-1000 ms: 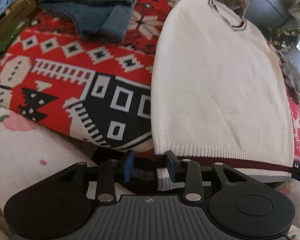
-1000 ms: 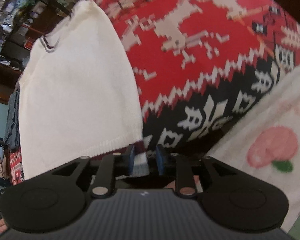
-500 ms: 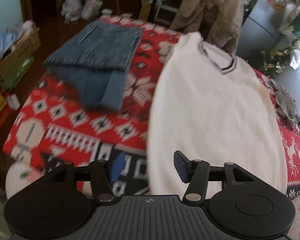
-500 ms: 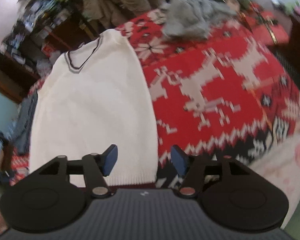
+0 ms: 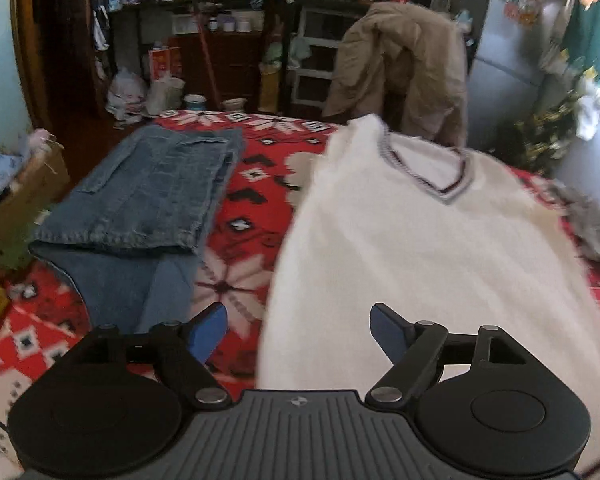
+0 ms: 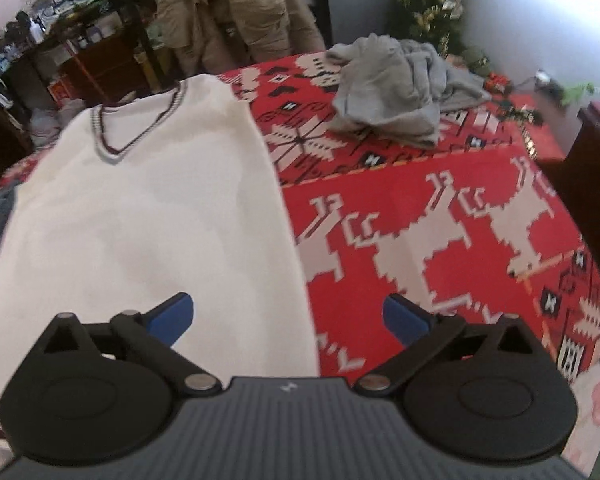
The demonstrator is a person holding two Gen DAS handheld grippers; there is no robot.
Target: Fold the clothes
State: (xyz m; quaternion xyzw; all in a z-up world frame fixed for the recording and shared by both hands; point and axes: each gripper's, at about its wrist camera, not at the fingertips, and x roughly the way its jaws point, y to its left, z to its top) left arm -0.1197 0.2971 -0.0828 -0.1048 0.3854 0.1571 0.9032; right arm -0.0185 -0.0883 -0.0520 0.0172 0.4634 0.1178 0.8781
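- A second ago both tongs pinched the striped hem of the white sweater at the near edge of the bed; now the left tongs and the right tongs are off it, and their jaws are opening wide with nothing between them.
- The sweater now lies flat and face up on the red patterned blanket, V-neck toward the far edge, hem toward the near edge — released, not dropped in a heap.
- Both views now take in the whole bed instead of only the hem, so the tongs have drawn back and tilted up from the cloth.
- My reading: the spreading step is over and the folding of this sweater is not yet begun; the next grip probably falls on a side edge or shoulder.
- The folded jeans sit at the far left corner of the bed, just beside the sweater; they look done.
- A crumpled grey garment waits at the far right corner — unfolded.
- Containers: 1 cardboard box stands off the left edge of the bed, with pale blue cloth showing in it; its other contents cannot be made out.
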